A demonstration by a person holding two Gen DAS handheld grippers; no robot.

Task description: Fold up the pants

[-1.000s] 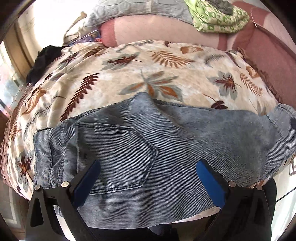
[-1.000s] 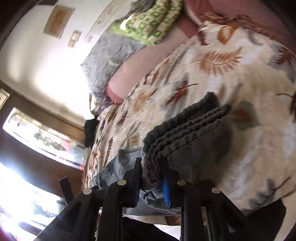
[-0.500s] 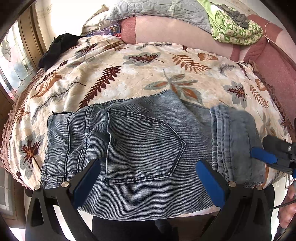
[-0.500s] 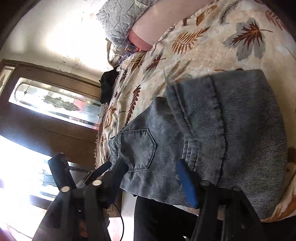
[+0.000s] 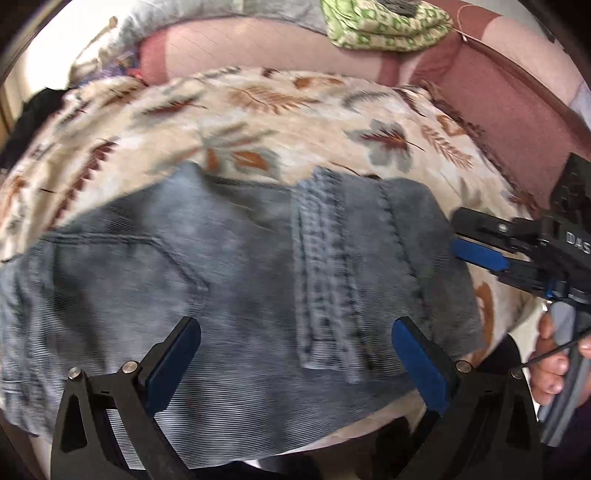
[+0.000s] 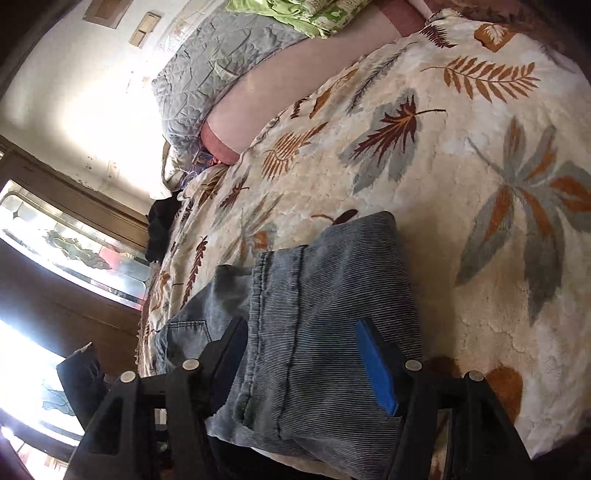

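Faded blue jeans (image 5: 229, 295) lie folded on the leaf-print bed cover (image 5: 280, 122), back pocket to the left, leg ends laid over on the right (image 5: 369, 266). My left gripper (image 5: 295, 358) is open above the jeans' near edge and holds nothing. My right gripper (image 6: 299, 354) is open with its jaws either side of the folded leg end (image 6: 325, 295); in the left wrist view it shows at the right (image 5: 480, 254), just off the fold's edge.
A pink bolster (image 5: 258, 48) and a green folded cloth (image 5: 388, 22) lie at the bed's far side. A grey quilted pillow (image 6: 207, 70) and a dark garment (image 6: 162, 225) sit by the window side. A maroon bed edge (image 5: 498, 110) runs along the right.
My right gripper let go of the leg ends, now lying over the jeans, and drew back a little. My left gripper stayed open and shifted closer over the jeans.
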